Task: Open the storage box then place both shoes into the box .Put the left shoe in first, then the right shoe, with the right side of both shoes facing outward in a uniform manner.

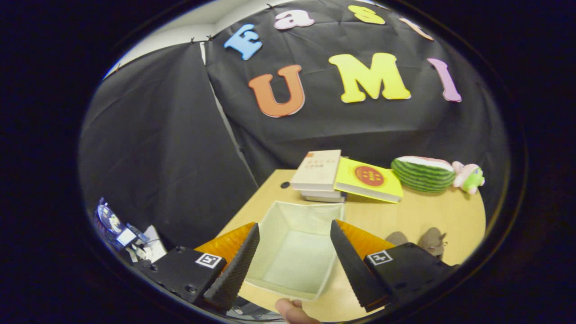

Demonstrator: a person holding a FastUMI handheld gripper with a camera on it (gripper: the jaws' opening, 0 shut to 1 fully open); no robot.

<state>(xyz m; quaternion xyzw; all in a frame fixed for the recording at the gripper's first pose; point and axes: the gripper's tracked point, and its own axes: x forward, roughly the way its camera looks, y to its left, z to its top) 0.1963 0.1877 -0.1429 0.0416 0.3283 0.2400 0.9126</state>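
Observation:
An open, pale storage box [294, 216] with nothing inside sits on the wooden table [432, 211], seen from above between my fingers. My gripper [294, 231] is open, held over the box, with nothing between its fingers. Two small grey-brown shoes [432, 239] lie on the table beyond my right finger [348, 258], partly hidden by it. My left finger [238, 263] hangs over the box's left side.
A stack of books [317, 173] and a yellow book [369, 179] lie just behind the box. A watermelon toy [423, 172] and a small plush [469, 176] sit at the table's far right. A person's fingertip [292, 310] shows near the box's front edge.

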